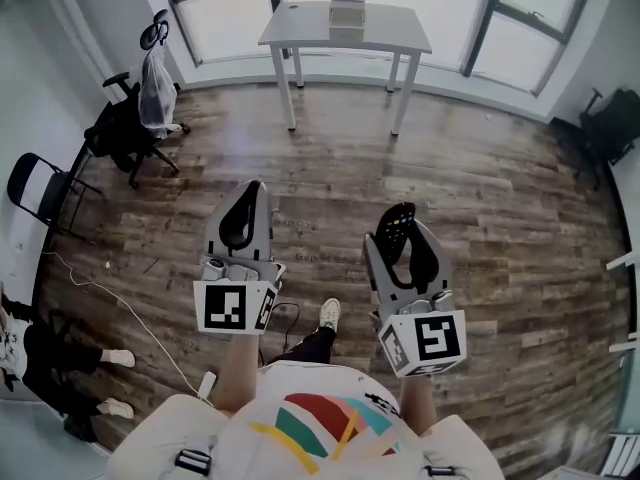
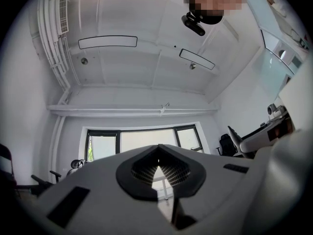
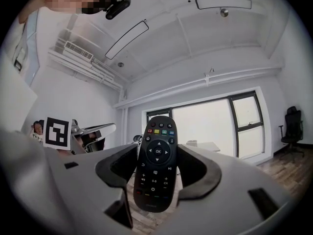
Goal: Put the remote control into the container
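Both arms out front of me, over the wood floor [image 1: 480, 183], grippers aimed at 12 o'clock and pitched up toward the ceiling. Left gripper [image 1: 252, 190] sits at 9 o'clock of the right one, jaws closed tip to tip, nothing in them. Right gripper [image 1: 400, 236] is clamped on the remote [image 3: 157, 151]: jaws fairly wide, pads on its two long edges, buttons facing the camera, top end sticking out past the tips. Far off at 12 o'clock, white counter [image 1: 300, 23] with a pale box [image 1: 347, 13] on it.
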Demonstrator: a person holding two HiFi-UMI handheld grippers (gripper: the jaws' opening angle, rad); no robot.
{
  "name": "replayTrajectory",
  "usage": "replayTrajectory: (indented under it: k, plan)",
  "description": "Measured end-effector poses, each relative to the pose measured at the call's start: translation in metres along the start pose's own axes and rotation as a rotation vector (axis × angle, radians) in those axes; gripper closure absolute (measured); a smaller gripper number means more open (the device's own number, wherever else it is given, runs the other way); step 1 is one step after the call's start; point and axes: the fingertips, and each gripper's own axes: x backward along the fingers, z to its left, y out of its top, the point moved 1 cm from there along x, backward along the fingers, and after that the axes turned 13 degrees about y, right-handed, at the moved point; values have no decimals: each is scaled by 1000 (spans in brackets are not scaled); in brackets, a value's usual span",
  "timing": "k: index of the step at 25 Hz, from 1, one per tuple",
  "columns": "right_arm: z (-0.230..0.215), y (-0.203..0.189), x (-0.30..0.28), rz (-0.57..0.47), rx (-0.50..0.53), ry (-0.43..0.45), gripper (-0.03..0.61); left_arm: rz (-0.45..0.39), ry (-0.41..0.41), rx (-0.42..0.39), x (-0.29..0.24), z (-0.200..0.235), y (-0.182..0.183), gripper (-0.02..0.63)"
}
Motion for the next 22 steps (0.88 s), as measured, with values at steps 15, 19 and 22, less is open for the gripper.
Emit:
replayTrajectory:
  k: [15, 19, 22]
  plan:
    - [-75, 4, -135, 27, 16, 43, 324, 20, 38, 53, -130, 35, -57, 607]
    - [-82, 5, -155, 45, 30, 35, 324, 19, 43, 78, -148, 43, -65, 609]
    - [-87, 9, -165, 54, 41, 24, 324, 28, 36, 91, -157, 47, -70, 609]
